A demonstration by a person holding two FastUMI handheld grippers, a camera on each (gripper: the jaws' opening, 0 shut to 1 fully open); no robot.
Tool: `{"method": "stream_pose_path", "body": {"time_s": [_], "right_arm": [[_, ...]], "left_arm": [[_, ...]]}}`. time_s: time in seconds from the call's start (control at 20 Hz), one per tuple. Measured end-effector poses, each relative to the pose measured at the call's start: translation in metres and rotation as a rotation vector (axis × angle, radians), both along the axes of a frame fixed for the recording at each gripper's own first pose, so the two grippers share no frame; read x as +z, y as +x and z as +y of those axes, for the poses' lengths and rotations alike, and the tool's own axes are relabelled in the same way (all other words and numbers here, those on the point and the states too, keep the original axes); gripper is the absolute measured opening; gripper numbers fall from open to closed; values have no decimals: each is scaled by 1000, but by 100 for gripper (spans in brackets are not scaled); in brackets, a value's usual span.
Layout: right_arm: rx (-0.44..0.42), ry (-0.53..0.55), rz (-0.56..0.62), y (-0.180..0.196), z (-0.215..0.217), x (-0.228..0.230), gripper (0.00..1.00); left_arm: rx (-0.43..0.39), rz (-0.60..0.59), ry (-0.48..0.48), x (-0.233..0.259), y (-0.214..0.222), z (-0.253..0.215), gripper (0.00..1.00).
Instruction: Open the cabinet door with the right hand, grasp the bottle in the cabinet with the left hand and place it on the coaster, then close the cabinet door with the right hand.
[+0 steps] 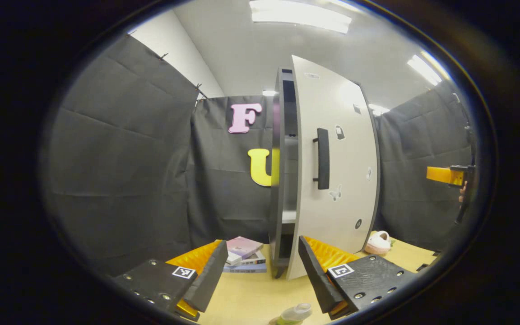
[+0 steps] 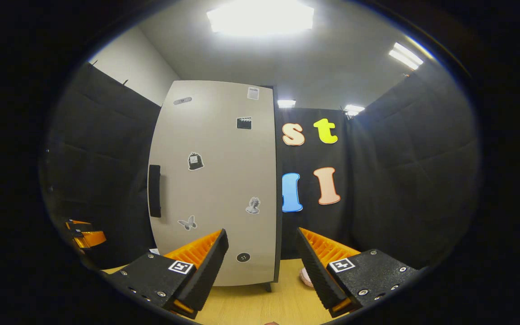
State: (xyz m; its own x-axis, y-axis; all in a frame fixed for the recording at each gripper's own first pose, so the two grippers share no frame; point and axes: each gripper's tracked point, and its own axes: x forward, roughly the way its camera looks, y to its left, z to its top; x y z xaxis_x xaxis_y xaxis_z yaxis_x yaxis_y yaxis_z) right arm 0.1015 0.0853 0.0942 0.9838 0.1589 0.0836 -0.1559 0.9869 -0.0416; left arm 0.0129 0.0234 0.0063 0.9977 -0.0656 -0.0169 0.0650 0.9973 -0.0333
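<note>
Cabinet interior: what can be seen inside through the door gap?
Through the gap beside the ajar cabinet door, the left gripper view shows shelf edges in a dark interior. No contents are visible; the door covers the rest.

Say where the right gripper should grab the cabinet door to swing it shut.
Hedged: take the black vertical handle near the free edge of the door, jaws spanning its narrow width, coming straight at the door's face. The bar stands off the panel and sits far from the hinge. The right gripper is open and holds nothing.

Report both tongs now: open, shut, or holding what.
Left tongs: open, holding nothing, aimed at the cabinet door.
Right tongs: open, holding nothing, facing the same door.
</note>
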Motion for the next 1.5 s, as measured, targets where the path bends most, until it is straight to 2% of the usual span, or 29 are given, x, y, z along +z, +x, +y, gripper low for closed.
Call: {"method": "stream_pose_path", "body": {"time_s": [0.25, 0.3, 0.35, 0.65, 0.9, 1.0, 1.2, 1.35, 1.45, 1.5], "right_arm": [[22, 7, 4, 0, -19, -11, 93], [21, 3, 3, -2, -20, -14, 93], [20, 1, 0, -4, -22, -16, 93], [24, 3, -3, -8, -24, -21, 93], [23, 15, -10, -18, -23, -18, 93], [19, 17, -6, -19, -22, -20, 93], [19, 23, 0, -22, -19, -22, 93], [19, 22, -2, -26, -18, -21, 93], [24, 27, -4, -28, -16, -21, 93], [23, 30, -6, -28, -16, -20, 93]], "left_arm": [[24, -11, 25, 10, 0, -19, 93], [27, -11, 26, 11, -1, -24, 87], [30, -12, 27, 11, -1, -26, 93], [36, -24, 32, 18, -2, -33, 93], [39, -20, 25, 17, -4, -31, 90], [42, -19, 29, 17, -4, -27, 93], [49, -24, 35, 22, -7, -22, 93], [50, -31, 41, 24, -11, -19, 87], [51, -29, 42, 23, -12, -18, 93], [50, -27, 39, 22, -13, -19, 90]]}}
